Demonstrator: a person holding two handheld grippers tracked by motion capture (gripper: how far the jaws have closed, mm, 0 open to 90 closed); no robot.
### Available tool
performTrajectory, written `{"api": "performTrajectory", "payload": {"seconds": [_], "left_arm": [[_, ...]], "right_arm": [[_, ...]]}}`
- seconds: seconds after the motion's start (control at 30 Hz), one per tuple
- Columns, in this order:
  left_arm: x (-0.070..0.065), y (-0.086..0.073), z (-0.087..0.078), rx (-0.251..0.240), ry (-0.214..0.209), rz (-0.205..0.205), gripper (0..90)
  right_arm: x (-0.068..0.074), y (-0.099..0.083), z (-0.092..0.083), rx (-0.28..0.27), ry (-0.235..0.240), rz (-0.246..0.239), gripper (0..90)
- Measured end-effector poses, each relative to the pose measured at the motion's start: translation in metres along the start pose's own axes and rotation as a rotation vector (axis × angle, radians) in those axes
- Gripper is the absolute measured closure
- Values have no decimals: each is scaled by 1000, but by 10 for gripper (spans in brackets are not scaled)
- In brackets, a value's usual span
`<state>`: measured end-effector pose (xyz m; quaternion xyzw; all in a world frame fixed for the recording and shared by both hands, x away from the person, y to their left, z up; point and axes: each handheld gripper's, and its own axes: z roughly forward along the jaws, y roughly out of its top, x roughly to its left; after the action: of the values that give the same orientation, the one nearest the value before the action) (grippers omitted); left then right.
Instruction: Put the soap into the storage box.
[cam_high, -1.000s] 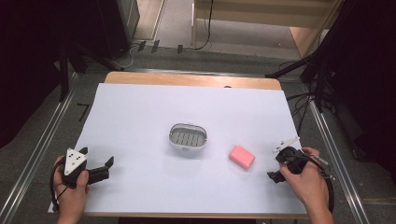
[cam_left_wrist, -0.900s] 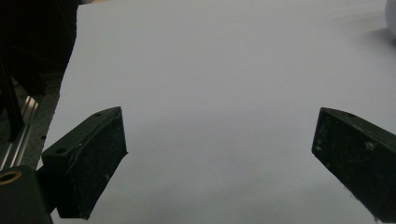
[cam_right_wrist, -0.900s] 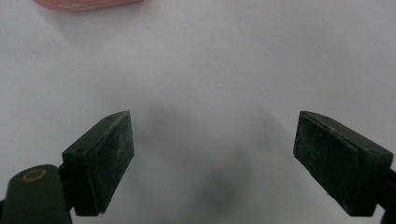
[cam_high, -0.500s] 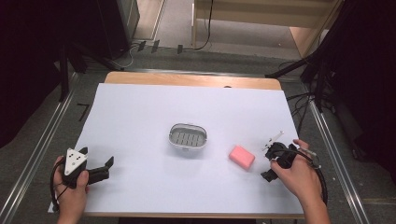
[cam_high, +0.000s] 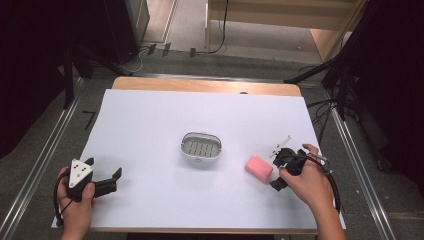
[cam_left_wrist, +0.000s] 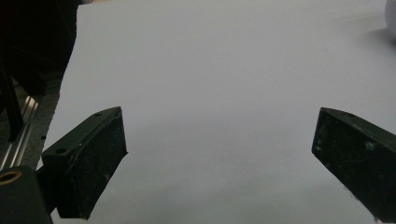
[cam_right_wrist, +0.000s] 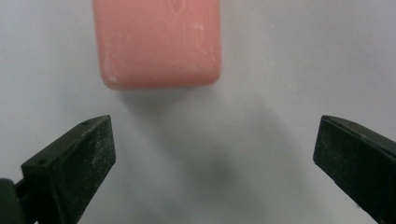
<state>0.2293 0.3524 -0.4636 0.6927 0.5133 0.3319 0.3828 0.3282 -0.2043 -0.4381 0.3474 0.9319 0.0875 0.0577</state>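
- Left gripper (cam_high: 107, 182): black, blocky, grey three-cornered plate on top; at near left edge of table, jaws spread wide with nothing but bare sheet between; matte, scuffed pads (cam_left_wrist: 95, 158).
- Right gripper (cam_high: 276, 167): black, cable looped round wrist; at near right of table, jaws having just been opening, now spread wide, nothing between; aimed at soap just ahead, not touching.
- Soap (cam_high: 259, 168): pink bar, rounded corners, smooth waxy face with pale scuffs (cam_right_wrist: 156, 42); flat on sheet, just beside right gripper, right of dish and apart from it.
- Dish (cam_high: 200, 146): oval, pale rim, slotted grey floor; mid-table, unobstructed.
- Sheet (cam_high: 200, 110): white, smooth, matte, covering most of tabletop.
- Table (cam_high: 205, 86): wooden far edge bare beyond sheet.
- Floor beyond: grey, cables and dark stands.
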Motion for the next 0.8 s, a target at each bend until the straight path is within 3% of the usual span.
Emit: {"api": "performTrajectory", "payload": {"seconds": [0.63, 0.8], "left_arm": [[0, 0, 0, 1, -1, 1, 36], [0, 0, 0, 1, -2, 0, 36]], "right_arm": [[13, 34, 9, -10, 54, 0, 1], [14, 40, 11, -20, 57, 1, 55]]}}
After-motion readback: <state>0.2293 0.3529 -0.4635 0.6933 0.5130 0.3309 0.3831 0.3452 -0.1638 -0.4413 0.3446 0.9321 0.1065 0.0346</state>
